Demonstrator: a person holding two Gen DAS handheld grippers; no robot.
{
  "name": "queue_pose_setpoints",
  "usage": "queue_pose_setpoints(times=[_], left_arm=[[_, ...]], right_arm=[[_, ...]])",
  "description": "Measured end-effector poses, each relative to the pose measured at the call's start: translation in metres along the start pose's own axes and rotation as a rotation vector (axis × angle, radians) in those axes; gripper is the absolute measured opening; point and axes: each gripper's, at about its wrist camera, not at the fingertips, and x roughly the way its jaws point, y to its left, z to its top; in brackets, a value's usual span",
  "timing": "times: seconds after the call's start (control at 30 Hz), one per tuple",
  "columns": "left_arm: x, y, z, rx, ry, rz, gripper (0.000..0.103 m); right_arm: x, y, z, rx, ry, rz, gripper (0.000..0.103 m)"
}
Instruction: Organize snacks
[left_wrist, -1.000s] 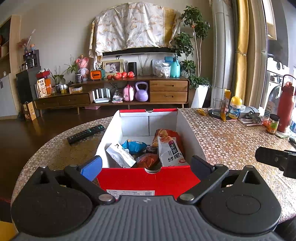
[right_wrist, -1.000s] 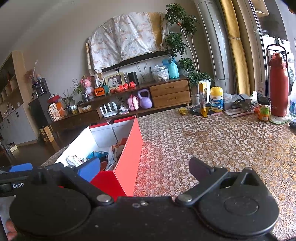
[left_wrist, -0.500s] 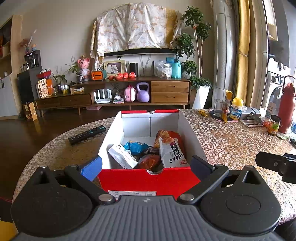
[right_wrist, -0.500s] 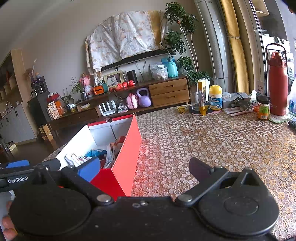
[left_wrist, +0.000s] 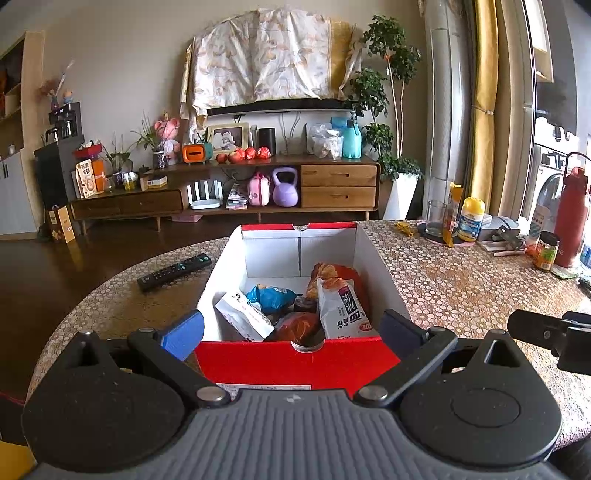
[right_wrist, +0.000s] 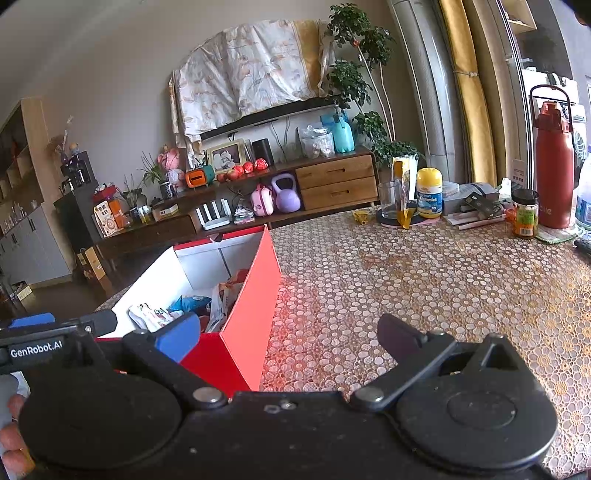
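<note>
Filling most of the room's near side is the round table (left_wrist: 461, 280), covered in a cloth of small flower rings. On it, toward its left half, sits the red box (left_wrist: 295, 360), open at the top with white inner walls. It holds the snacks: a white packet with dark lettering (left_wrist: 341, 312) stands against the right wall, an orange-red bag (left_wrist: 338, 275) behind it, a white pouch (left_wrist: 242, 315) leans at the left, a blue packet (left_wrist: 271, 295) lies between them, and a dark reddish packet (left_wrist: 299, 325) rests against the near wall.

The left hand-held gripper (left_wrist: 293, 328) hangs just in front of the box's near red wall, spread wide, its blue finger near the left corner and its dark finger near the right corner; nothing is between them. The right hand-held gripper (right_wrist: 288, 332) is to the right of the box, also spread wide and holding nothing, its blue finger in front of the box's near right corner and its dark finger over bare cloth. I cannot tell whether either touches the box.

Well apart on the table's far right stand a tall red bottle (right_wrist: 554, 162), a yellow-capped tub (right_wrist: 429, 194), a glass (right_wrist: 389, 201) and a small jar (right_wrist: 524, 212). A black remote (left_wrist: 173, 271) lies left of the box.
</note>
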Motion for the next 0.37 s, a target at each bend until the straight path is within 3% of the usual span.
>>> queue_pose_setpoints(times=[0.37], left_arm=[[-0.0018,-0.0028,0.0010,-0.003,-0.013,0.004,0.102]], right_arm=[[-0.0001,-0.0011,-0.0002,0.000,0.000,0.000,0.103]])
